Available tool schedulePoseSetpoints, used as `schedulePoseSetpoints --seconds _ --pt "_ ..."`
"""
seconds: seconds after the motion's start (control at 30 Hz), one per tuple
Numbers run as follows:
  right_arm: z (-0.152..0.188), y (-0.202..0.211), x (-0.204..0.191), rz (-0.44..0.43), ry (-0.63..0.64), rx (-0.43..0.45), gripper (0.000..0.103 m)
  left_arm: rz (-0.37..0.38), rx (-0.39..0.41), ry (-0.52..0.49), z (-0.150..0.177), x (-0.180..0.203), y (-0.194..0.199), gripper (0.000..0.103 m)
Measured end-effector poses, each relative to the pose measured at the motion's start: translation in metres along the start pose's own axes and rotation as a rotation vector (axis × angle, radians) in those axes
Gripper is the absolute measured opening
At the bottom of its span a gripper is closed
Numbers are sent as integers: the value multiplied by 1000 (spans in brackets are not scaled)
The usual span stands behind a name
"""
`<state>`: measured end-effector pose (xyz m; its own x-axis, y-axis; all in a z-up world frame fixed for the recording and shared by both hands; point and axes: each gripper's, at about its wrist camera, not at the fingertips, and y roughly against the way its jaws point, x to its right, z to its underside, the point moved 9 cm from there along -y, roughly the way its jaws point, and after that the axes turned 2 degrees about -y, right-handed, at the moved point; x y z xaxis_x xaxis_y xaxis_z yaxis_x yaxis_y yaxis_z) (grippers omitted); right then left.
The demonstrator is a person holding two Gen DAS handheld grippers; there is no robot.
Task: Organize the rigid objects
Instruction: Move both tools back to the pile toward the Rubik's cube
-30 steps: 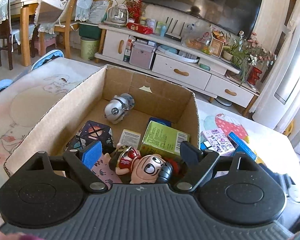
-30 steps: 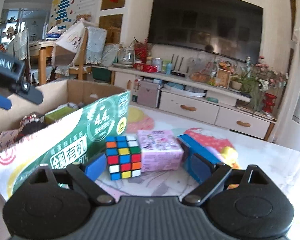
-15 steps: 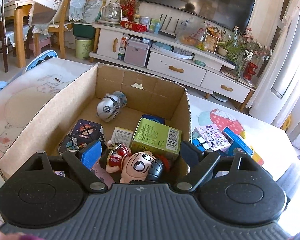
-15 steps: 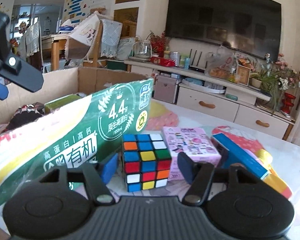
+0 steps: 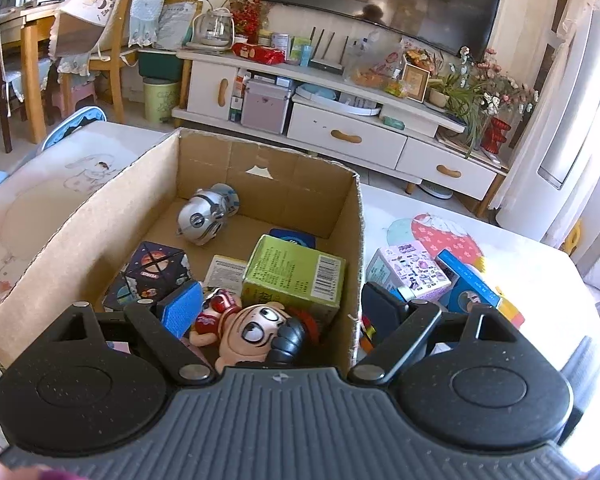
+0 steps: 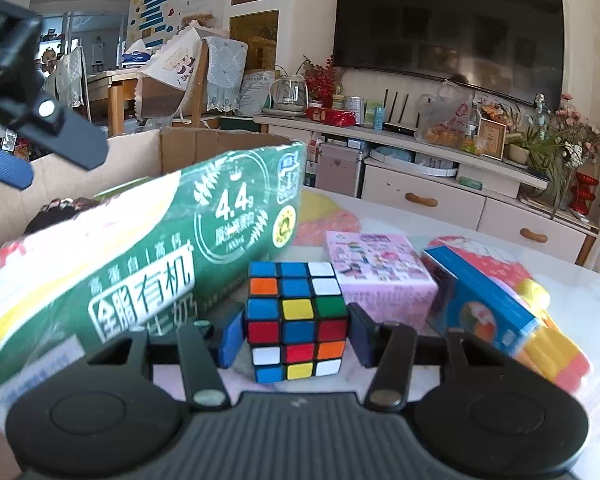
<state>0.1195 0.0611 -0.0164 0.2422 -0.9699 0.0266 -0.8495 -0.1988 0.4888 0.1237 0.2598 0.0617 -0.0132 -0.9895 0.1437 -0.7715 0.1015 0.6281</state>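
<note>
A colourful puzzle cube [image 6: 296,320] stands on the table between the pads of my right gripper [image 6: 296,336]. The pads sit against or very near its two sides. My left gripper [image 5: 280,308] is open and empty, held above the near end of the cardboard box [image 5: 80,236]. The box holds a silver robot toy [image 5: 206,218], a dark patterned cube [image 5: 156,272], a green carton [image 5: 294,272] and a big-eyed doll [image 5: 256,330]. The left gripper also shows at the upper left of the right wrist view [image 6: 28,120].
The box's outer wall, printed green and white [image 6: 140,264], stands just left of the puzzle cube. A pink box [image 6: 376,276] and a blue box [image 6: 484,312] lie to its right on the table. A TV cabinet [image 5: 348,136] stands beyond.
My right gripper has moved forward onto the puzzle cube and its jaws have closed in around it. My left gripper has lifted slightly above the box and stayed open.
</note>
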Motion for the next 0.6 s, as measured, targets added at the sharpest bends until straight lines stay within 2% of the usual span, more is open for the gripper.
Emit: schedulePoseSetpoints --seconds 0.3,0.6 --pt "24 44 37 77 -20 -21 53 38 14 -41 2 20 1 103" --pt "46 80 99 217 -110 -44 53 81 30 -108 7 50 -4 103"
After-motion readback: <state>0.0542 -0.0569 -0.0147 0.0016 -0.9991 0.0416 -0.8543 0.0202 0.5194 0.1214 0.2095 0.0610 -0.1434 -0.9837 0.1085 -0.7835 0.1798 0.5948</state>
